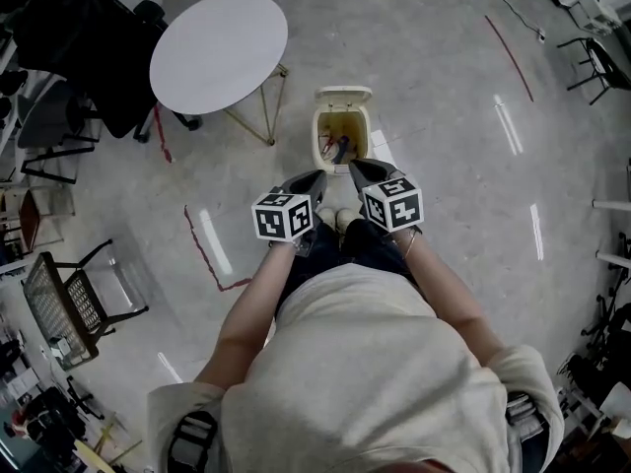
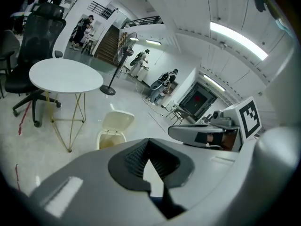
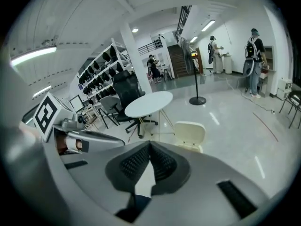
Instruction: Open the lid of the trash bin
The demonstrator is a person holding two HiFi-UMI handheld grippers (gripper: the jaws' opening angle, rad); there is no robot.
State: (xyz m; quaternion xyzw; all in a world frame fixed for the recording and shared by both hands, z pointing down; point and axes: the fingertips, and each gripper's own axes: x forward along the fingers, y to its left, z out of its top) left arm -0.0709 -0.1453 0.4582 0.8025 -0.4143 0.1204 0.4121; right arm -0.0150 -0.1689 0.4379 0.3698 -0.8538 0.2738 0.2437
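Observation:
A small cream trash bin (image 1: 341, 136) stands on the floor in front of my feet. Its lid (image 1: 343, 95) is swung up and back, and some rubbish shows inside. Both grippers hang just short of the bin's near rim, touching nothing. My left gripper (image 1: 314, 178) and my right gripper (image 1: 357, 168) have their jaws closed together and hold nothing. The left gripper view shows the bin (image 2: 109, 138) with its raised lid (image 2: 118, 121) beyond the shut left gripper (image 2: 149, 144). The upright lid (image 3: 190, 133) also stands past the shut right gripper (image 3: 150, 146) in the right gripper view.
A round white table (image 1: 219, 52) on thin gold legs stands left of the bin. Black office chairs (image 1: 74, 42) sit behind it, and a wire chair (image 1: 69, 304) is at the far left. Red tape lines (image 1: 202, 249) mark the glossy floor. People stand far off in both gripper views.

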